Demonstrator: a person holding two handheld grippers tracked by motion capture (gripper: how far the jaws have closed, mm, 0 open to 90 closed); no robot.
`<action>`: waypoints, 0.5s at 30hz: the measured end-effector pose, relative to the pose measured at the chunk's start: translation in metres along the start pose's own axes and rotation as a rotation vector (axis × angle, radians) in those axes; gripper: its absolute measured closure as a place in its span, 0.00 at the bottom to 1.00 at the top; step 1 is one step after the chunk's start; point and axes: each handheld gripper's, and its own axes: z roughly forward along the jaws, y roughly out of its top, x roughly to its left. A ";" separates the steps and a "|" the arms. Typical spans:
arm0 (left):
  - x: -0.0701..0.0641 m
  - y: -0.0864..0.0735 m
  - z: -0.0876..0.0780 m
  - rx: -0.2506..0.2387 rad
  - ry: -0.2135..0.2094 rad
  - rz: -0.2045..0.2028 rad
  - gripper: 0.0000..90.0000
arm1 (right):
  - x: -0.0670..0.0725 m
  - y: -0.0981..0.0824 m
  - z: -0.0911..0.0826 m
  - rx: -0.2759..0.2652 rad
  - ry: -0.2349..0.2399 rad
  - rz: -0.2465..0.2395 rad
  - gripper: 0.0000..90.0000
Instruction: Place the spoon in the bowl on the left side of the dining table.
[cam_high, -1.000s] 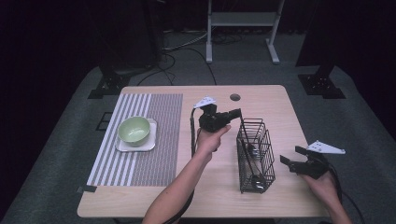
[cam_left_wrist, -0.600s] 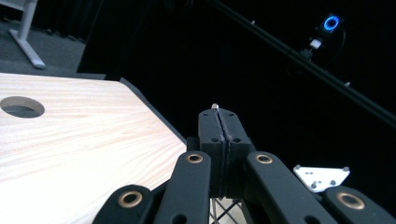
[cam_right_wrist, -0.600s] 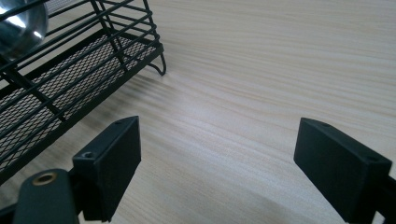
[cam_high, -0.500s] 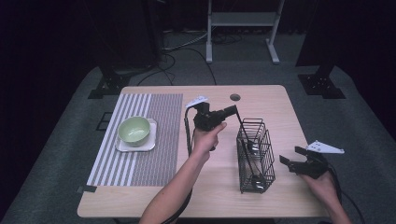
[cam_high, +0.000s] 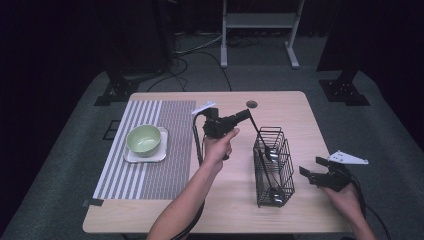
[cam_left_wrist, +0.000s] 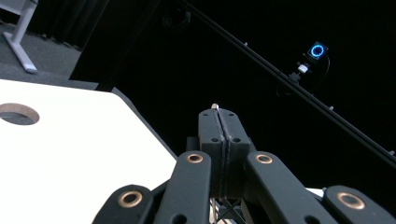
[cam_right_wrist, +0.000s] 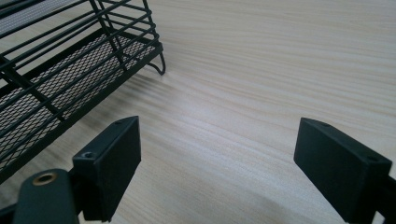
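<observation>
A black wire basket (cam_high: 272, 170) stands on the wooden table (cam_high: 235, 210), right of centre. Above its left rim, my left gripper (cam_high: 246, 116) is shut on the top of a thin dark utensil handle (cam_high: 257, 131) that slants down into the basket. In the left gripper view, the pads (cam_left_wrist: 208, 140) are pressed together and a small metal tip (cam_left_wrist: 214, 106) pokes out between them. My right gripper (cam_high: 314, 171) rests low at the table's right edge, beside the basket. It is open, with only bare wood between its pads (cam_right_wrist: 116, 158) and the basket's foot (cam_right_wrist: 56, 84) to their left.
A green bowl (cam_high: 144, 138) sits on a white square plate (cam_high: 131, 157) on a striped placemat (cam_high: 150, 170) at the table's left. A round hole (cam_high: 251, 104) is in the tabletop near the far edge. A metal stand (cam_high: 260, 22) is on the floor beyond the table.
My left gripper has shifted slightly left and away from the basket, still gripping the utensil handle, which now slants more. The right gripper has stayed where it was.
</observation>
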 end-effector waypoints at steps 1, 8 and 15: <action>0.000 0.000 0.000 0.000 0.000 0.000 1.00 | 0.000 0.000 0.000 0.000 0.000 0.000 0.15; 0.002 0.004 -0.008 -0.033 -0.004 -0.026 1.00 | 0.000 0.000 0.000 0.002 -0.001 -0.002 0.15; -0.001 0.011 -0.015 -0.062 -0.011 -0.027 1.00 | 0.000 0.000 0.001 0.006 -0.004 -0.003 0.15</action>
